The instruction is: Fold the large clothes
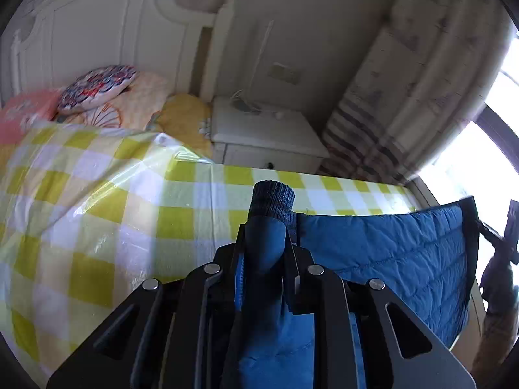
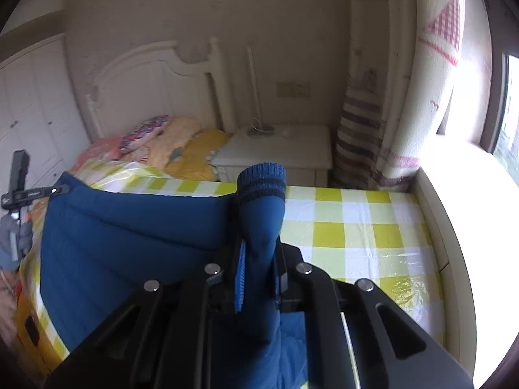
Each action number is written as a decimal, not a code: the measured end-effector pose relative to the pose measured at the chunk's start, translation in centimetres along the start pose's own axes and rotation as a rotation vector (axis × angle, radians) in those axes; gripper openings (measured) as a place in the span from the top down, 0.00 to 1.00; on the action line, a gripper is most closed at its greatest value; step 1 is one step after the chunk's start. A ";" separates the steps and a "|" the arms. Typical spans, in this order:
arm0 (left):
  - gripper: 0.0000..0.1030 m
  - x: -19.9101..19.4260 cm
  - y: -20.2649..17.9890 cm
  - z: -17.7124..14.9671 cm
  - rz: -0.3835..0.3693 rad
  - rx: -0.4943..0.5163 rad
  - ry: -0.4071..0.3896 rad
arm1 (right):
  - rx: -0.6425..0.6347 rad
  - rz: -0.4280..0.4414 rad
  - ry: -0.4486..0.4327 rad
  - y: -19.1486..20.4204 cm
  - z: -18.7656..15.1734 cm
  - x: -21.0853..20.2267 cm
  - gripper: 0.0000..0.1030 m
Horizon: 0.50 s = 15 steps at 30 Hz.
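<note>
A blue quilted jacket (image 1: pixel 389 259) hangs stretched above the bed between my two grippers. In the left wrist view my left gripper (image 1: pixel 264 236) is shut on one sleeve, whose dark knitted cuff (image 1: pixel 273 199) sticks out past the fingertips. In the right wrist view my right gripper (image 2: pixel 259 246) is shut on the other sleeve, its ribbed cuff (image 2: pixel 261 178) standing up beyond the fingers. The jacket body (image 2: pixel 129 233) spreads to the left there. The other gripper shows at the edge of each view: right gripper (image 1: pixel 506 236), left gripper (image 2: pixel 19 188).
The bed (image 1: pixel 97 194) wears a yellow-and-white checked cover under shiny plastic. Pillows (image 1: pixel 97 87) lie by the white headboard (image 1: pixel 97 26). A white nightstand (image 2: pixel 279 149) stands beside the bed, with a striped curtain (image 2: pixel 360 129) and a bright window (image 2: pixel 470 178) to the right.
</note>
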<state>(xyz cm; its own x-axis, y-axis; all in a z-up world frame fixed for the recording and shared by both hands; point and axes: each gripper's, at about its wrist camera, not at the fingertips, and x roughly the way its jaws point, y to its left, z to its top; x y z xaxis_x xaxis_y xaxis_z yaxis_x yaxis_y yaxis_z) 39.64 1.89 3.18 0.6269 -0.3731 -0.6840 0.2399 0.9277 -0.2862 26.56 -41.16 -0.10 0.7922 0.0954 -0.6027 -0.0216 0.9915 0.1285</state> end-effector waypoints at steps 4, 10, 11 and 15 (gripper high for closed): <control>0.80 6.6 1.0 -0.5 0.064 -0.043 0.062 | 0.116 -0.127 0.177 -1.8 -1.3 8.8 0.88; 0.76 11.1 3.9 -4.5 0.084 -0.132 0.052 | 0.149 -0.162 0.205 -2.1 -5.6 13.6 0.87; 0.76 10.6 3.8 -4.2 0.086 -0.123 0.042 | 0.146 -0.159 0.188 -2.0 -5.2 13.0 0.87; 0.76 8.7 2.5 -2.8 0.102 -0.058 -0.013 | 0.176 -0.108 0.094 -2.2 -2.8 10.3 0.87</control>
<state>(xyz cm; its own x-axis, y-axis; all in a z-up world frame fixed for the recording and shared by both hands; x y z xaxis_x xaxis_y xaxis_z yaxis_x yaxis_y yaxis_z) 43.59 0.95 -5.40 0.6553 -0.2764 -0.7030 0.1311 0.9581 -0.2546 33.05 -42.11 -8.73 0.7236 0.0053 -0.6902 0.1741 0.9663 0.1898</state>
